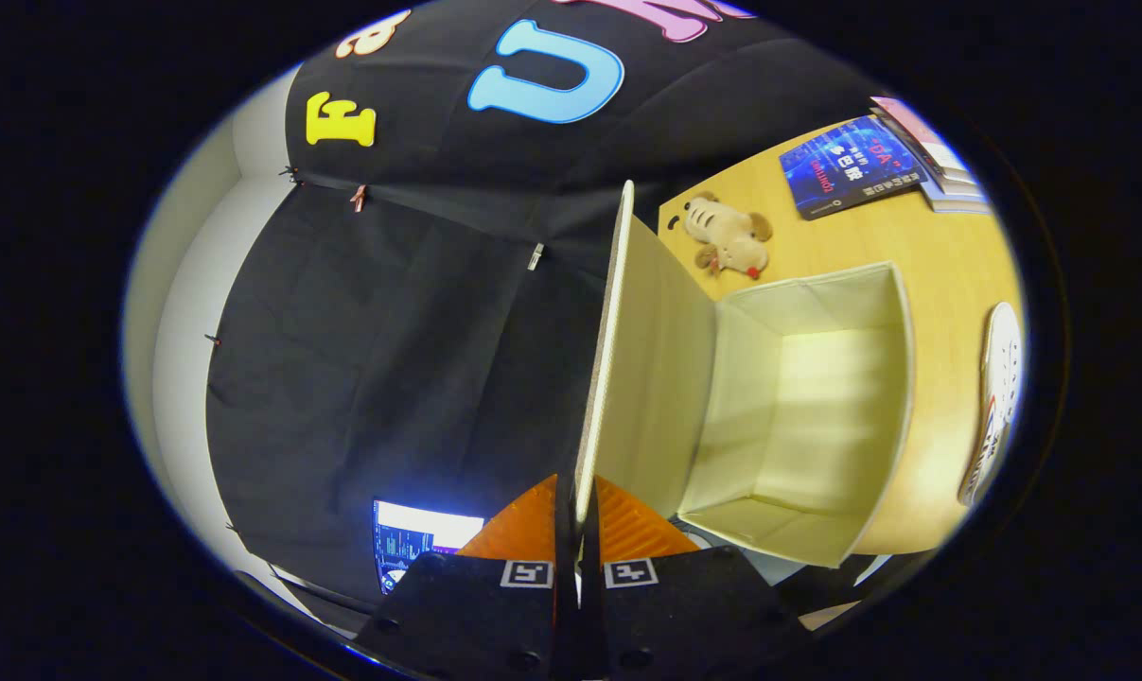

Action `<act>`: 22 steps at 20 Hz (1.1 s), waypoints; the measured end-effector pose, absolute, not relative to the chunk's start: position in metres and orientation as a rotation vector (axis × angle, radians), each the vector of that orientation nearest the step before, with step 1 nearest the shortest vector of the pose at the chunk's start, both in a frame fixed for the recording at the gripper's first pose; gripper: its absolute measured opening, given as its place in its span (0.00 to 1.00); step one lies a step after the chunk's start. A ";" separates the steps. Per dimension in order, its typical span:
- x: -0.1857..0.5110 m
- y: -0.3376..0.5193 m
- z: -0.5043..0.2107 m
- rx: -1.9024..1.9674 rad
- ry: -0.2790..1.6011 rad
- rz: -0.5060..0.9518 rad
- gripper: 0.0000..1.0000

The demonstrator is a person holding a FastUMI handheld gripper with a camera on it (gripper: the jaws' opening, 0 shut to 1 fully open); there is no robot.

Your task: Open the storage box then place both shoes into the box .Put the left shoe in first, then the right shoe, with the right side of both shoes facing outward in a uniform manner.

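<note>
The gripper (578, 511) has its two fingers pressed together on the edge of the lid (608, 350) of the storage box (816, 416), the thin panel pinched between them. The lid stands swung fully open, seen edge-on, and its long axis runs straight away from the fingers toward the black cloth wall. Its inner face is pale cream and plain, with a light rim along the edge.

The box sits on a light wooden table (949, 274), just ahead of the fingers and to one side of the lid. It is a cream fabric-sided rectangular box, its open mouth facing the camera and its inside bare.

Beyond the box lie a small plush dog (729, 236) and a stack of books (864, 165). A round clock-like object (998, 397) lies just beside the box's far wall. A lit screen (424, 539) glows near the fingers.
</note>
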State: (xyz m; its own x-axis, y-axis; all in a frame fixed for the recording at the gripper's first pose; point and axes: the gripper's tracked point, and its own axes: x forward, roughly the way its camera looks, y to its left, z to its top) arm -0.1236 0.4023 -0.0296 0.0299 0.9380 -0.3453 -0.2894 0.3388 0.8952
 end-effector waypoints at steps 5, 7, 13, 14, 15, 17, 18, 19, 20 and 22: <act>-0.142 0.473 -0.022 0.688 1.169 1.115 0.05; -0.152 0.502 -0.030 0.667 1.180 1.112 0.05; -0.177 0.579 -0.076 0.550 1.158 1.097 0.09; -0.180 0.587 -0.085 0.528 1.168 1.091 0.10; -0.183 0.595 -0.094 0.513 1.183 1.085 0.10; -0.184 0.606 -0.109 0.494 1.205 1.067 0.10; -0.184 0.610 -0.113 0.488 1.206 1.063 0.10; -0.183 0.612 -0.114 0.493 1.206 1.069 0.10; -0.183 0.613 -0.117 0.479 1.195 1.068 0.10; -0.176 0.608 -0.117 0.456 1.161 1.070 0.51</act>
State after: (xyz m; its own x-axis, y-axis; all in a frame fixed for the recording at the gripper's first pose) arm -0.1760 0.6082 -0.1169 0.0099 0.8598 -0.5106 -0.4392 0.4625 0.7702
